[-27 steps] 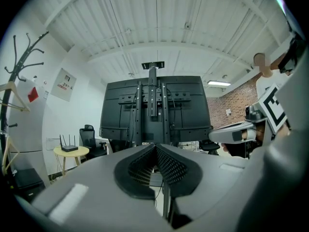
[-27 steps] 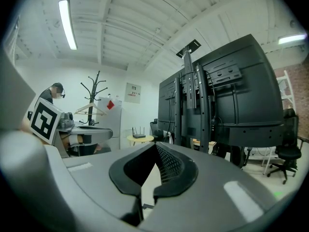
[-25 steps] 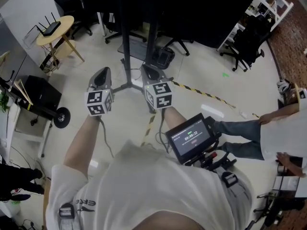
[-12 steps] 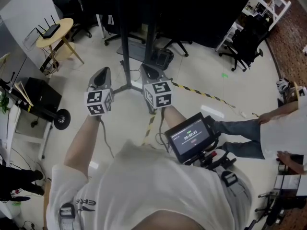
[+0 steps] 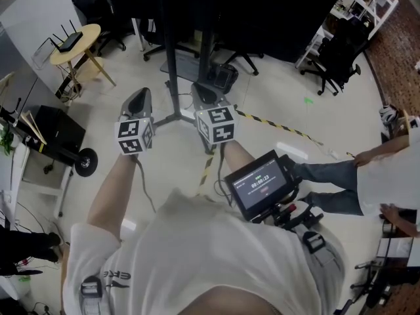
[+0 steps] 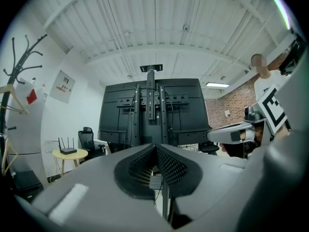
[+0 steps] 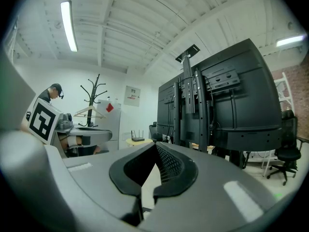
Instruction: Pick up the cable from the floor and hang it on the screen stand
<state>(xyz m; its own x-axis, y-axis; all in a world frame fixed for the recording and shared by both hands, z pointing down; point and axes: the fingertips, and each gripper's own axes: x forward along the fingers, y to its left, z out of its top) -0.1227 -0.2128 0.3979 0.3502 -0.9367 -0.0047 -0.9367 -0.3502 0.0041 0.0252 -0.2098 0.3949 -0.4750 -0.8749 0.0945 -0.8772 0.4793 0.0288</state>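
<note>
The black screen stand (image 5: 172, 58) rises just ahead of me, its legs spread on the pale floor. A dark bundle (image 5: 223, 77) lies by its base; whether it is the cable I cannot tell. My left gripper (image 5: 139, 100) and right gripper (image 5: 205, 94) are held side by side at chest height, pointing level at the stand. In the left gripper view the gripper (image 6: 155, 146) is shut with nothing between its pads, facing the back of the screen (image 6: 151, 110). In the right gripper view the gripper (image 7: 155, 146) is shut and empty too, with the screen (image 7: 217, 105) at its right.
Yellow-black tape (image 5: 275, 128) runs across the floor. A round wooden table (image 5: 75, 41) with a router stands at the back left, office chairs (image 5: 338, 58) at the back right. Another person (image 5: 387, 169) sits at the right. A coat rack (image 7: 94, 95) stands further left.
</note>
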